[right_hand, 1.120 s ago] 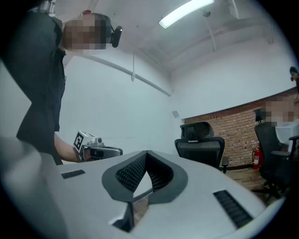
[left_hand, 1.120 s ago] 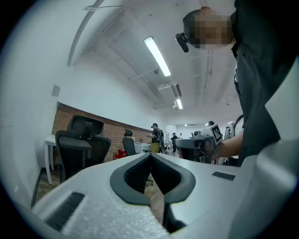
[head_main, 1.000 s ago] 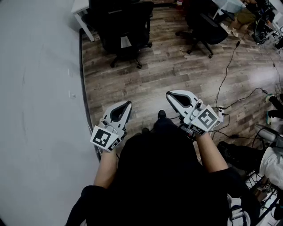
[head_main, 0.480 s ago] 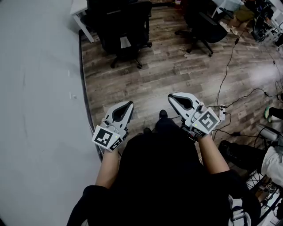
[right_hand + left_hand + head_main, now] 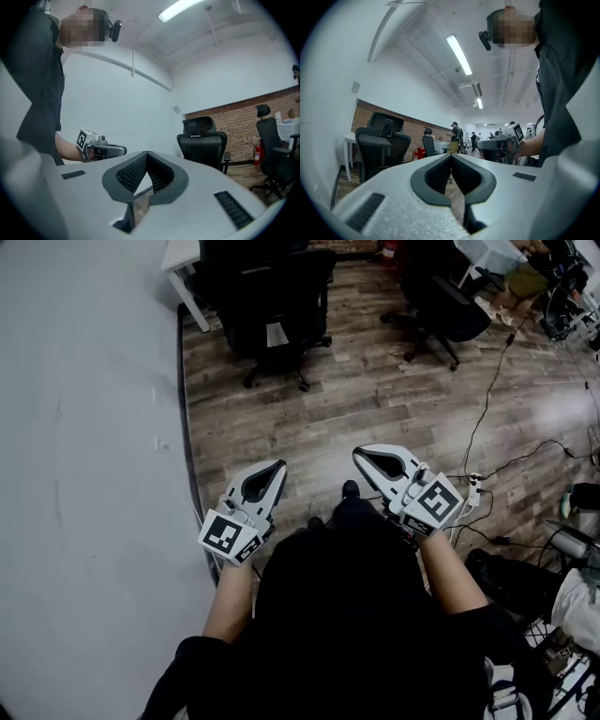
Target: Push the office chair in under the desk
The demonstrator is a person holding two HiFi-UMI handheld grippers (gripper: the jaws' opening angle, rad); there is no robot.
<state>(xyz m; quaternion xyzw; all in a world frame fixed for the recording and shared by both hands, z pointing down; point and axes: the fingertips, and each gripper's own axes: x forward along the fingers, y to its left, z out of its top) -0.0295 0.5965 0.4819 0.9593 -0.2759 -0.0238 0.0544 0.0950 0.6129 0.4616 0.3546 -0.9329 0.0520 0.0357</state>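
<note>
A black office chair (image 5: 272, 306) stands on the wood floor at the top of the head view, next to the leg of a white desk (image 5: 183, 259) by the wall. It also shows as the black chair (image 5: 379, 145) and the same chair (image 5: 204, 145) in the gripper views. Both grippers are held level in front of the person's body, well short of the chair. My left gripper (image 5: 278, 466) is shut and empty, its tips (image 5: 451, 155) meeting. My right gripper (image 5: 360, 455) is likewise shut on nothing, tips (image 5: 146, 153) together.
A second black chair (image 5: 441, 296) stands at the upper right. Cables (image 5: 487, 381) and a power strip (image 5: 469, 488) lie on the floor to the right. A white wall (image 5: 84, 474) runs along the left. People (image 5: 454, 136) stand far off across the room.
Both grippers stay shut and hardly move. The chair and floor sit slightly lower and further right in the head view than a second ago.
</note>
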